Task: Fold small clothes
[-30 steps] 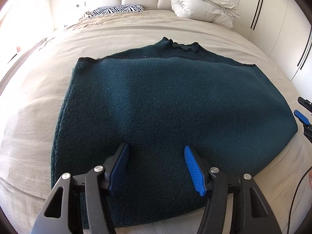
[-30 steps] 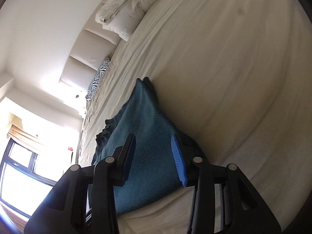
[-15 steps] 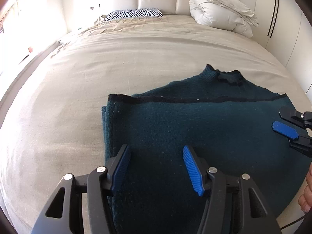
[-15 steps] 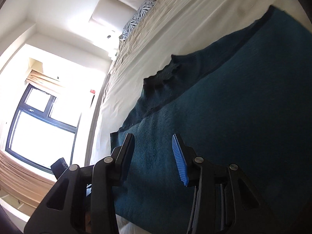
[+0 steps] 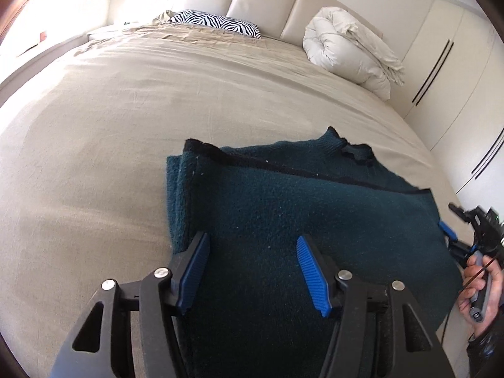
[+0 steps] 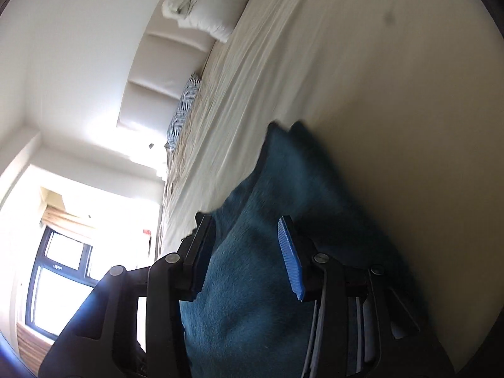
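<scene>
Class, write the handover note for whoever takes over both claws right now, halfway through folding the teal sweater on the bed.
Left claw: open, empty, poised over the near left part of the teal sweater.
Right claw: open, empty, at the sweater's right edge, with cloth showing between its fingers.
Sweater: lies flat on the bed, collar pointing toward the headboard.
Done: the left side shows stacked layers, so one fold seems made; the bottom appears folded up across the chest.
Left: probably fold the right side in, then halve it and square it up.
</scene>
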Motion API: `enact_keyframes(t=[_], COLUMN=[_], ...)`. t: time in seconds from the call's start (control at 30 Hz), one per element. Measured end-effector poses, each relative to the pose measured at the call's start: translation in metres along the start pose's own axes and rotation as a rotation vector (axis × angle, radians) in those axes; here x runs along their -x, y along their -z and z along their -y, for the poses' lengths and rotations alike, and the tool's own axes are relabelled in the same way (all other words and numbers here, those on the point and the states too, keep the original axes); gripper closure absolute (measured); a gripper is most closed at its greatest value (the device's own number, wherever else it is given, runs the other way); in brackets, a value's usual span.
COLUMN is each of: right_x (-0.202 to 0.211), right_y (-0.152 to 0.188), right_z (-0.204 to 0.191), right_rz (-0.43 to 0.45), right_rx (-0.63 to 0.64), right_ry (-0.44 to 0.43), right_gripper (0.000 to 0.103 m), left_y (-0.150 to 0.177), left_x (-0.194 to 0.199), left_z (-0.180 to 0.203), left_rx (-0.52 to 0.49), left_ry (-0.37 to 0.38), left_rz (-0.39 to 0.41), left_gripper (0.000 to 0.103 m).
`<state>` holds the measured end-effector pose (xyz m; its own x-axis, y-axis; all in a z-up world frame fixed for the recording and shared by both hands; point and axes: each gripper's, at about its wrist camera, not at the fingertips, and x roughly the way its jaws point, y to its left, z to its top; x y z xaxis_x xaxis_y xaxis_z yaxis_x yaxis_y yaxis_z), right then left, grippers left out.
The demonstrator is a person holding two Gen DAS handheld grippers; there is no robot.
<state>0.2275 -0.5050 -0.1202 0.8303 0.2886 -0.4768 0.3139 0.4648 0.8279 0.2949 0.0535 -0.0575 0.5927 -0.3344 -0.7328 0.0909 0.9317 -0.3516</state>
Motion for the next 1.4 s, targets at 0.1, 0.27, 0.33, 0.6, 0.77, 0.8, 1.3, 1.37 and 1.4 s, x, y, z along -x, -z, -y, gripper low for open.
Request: enact_keyframes(t=[0.1,0.27,0.33,0.6,0.77,0.8,1.3,1.37,1.4], right_x=[0.029,0.051,0.049,0.035,0.017,0.012,-0.09,-0.103,-0.109], right_y=[0.001,0.026,0.043,0.098,0.127,0.132,0.189,0.195,0.197], right_z=[0.012,0.004,-0.011,-0.07,-0.095,-0.099,-0.144,-0.138,-0.133], right_rz=[0.022,-0.042,-0.096,-0.277,-0.366,-0.382,-0.585,-0.616,-0.629], right_rx=[-0.017,0.061,0.104,0.278,0.324,0.334,0.328,0.304,0.289], right_ry=[-0.008,-0.025,-0.06,-0.107,-0.133,-0.133,-0.149,-0.145,-0.131], right_gripper=[0.057,0.055,0.055,0.055,0.055,0.055,0.055,0.055,0.055], left_y=[0.006,0.022,0.027,0.033,0.03,0.029,0.042,0.042,0.042], left_x=[0.03,0.05,0.048,0.023,0.019,0.018,0.004,0.007,0.009], left_z=[-0.014,-0.04,-0.052,-0.048,-0.058,-0.059,-0.063,-0.063,-0.063], left_rx=[0.105,0.213,0.268,0.356,0.467,0.475,0.551,0.556,0.557], left_ry=[-0.006,0.038,0.087,0.329,0.403,0.414,0.477,0.479,0.482], left_rz=[0.058,0.035,0.007,-0.168,-0.213,-0.226,-0.319,-0.311,-0.306], left_gripper=[0.034,0.026,0.026,0.036,0.036,0.037,0.084,0.085,0.085])
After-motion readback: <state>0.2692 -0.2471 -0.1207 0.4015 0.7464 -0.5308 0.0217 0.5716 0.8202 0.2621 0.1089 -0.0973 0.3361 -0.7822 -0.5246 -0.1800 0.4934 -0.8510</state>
